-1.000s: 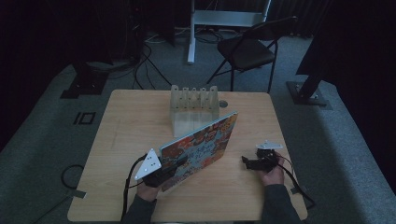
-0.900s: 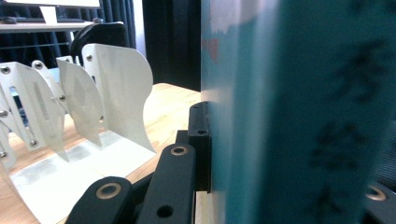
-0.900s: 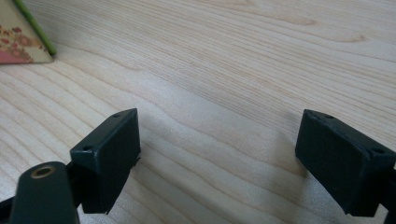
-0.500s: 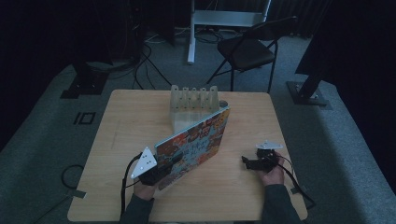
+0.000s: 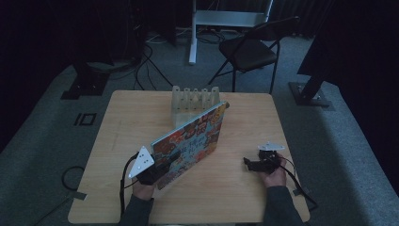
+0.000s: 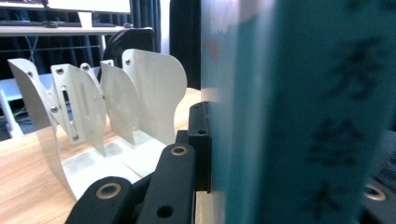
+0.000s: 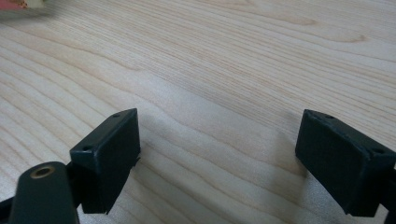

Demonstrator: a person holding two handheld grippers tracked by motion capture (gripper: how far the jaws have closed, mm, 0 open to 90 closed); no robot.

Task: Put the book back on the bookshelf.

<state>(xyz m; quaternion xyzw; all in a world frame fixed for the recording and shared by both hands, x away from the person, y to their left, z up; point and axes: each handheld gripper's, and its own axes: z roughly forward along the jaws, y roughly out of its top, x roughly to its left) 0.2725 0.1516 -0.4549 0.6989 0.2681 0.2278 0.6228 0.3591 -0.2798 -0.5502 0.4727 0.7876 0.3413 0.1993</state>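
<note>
Left gripper [image 5: 162,165]: clamped on the near lower corner of the book [image 5: 190,141]; in the left gripper view one black jaw presses flat against the teal spine [image 6: 299,116].
Book: held off the table [image 5: 117,127], tilted, its far corner now up against the front of the rack [image 5: 195,101]. Over the last second that far end has travelled away from the person and closer to the rack, while the cover stands steeper.
Meaning: I judge the book is being carried to one of the rack's slots; it is not yet between any dividers.
Rack: white curved dividers [image 6: 147,93] stand upright just left of the spine in the left gripper view.
Right gripper [image 5: 254,165]: resting low over bare wood at the right, jaws spread wide with nothing between them; it has not shifted.
Hard to make out: the second left jaw is hidden behind the book. The spine lettering is blurred. The high view is dim, so whether the book's corner touches the rack or merely overlaps it I cannot tell, nor which slot it lines up with.
</note>
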